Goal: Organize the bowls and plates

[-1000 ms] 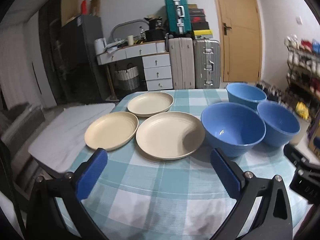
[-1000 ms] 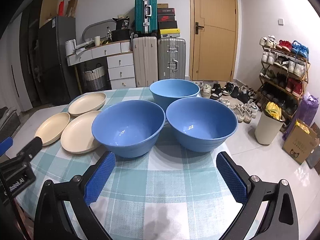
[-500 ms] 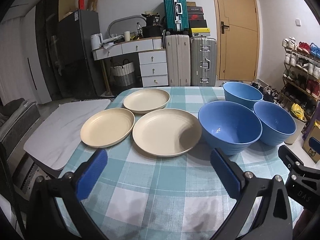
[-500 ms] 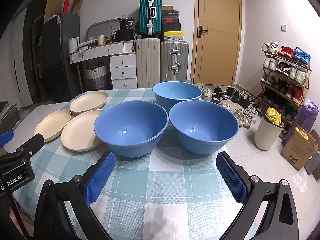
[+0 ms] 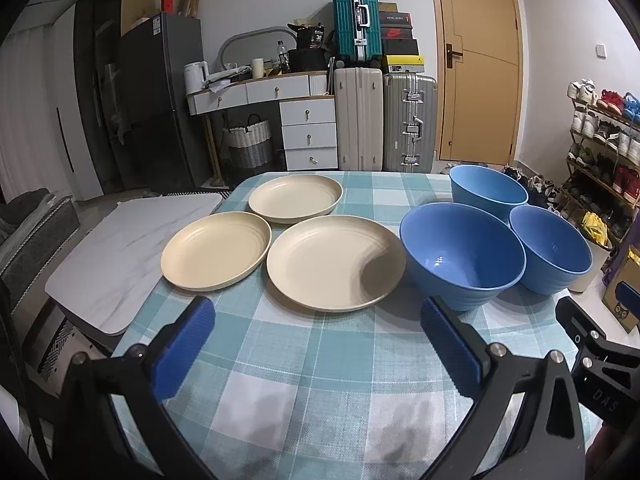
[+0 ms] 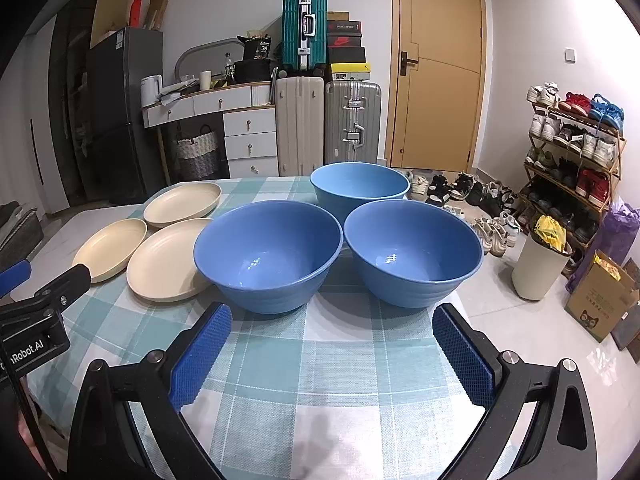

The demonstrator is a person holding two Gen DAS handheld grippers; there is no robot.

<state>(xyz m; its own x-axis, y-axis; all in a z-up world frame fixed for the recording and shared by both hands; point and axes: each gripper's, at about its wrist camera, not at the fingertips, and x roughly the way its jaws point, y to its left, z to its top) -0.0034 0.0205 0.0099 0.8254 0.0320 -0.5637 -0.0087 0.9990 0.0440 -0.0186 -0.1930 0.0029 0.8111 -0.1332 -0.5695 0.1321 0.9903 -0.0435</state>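
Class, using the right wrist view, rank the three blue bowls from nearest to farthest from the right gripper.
1. Left bowl and right bowl, side by side ahead of the right gripper: too close to call.
2. Back bowl, behind them, farthest.

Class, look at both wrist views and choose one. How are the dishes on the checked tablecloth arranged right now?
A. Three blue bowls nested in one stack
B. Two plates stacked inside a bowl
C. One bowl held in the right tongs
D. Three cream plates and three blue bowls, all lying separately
D: three cream plates and three blue bowls each sit singly on the tablecloth, none stacked or held.
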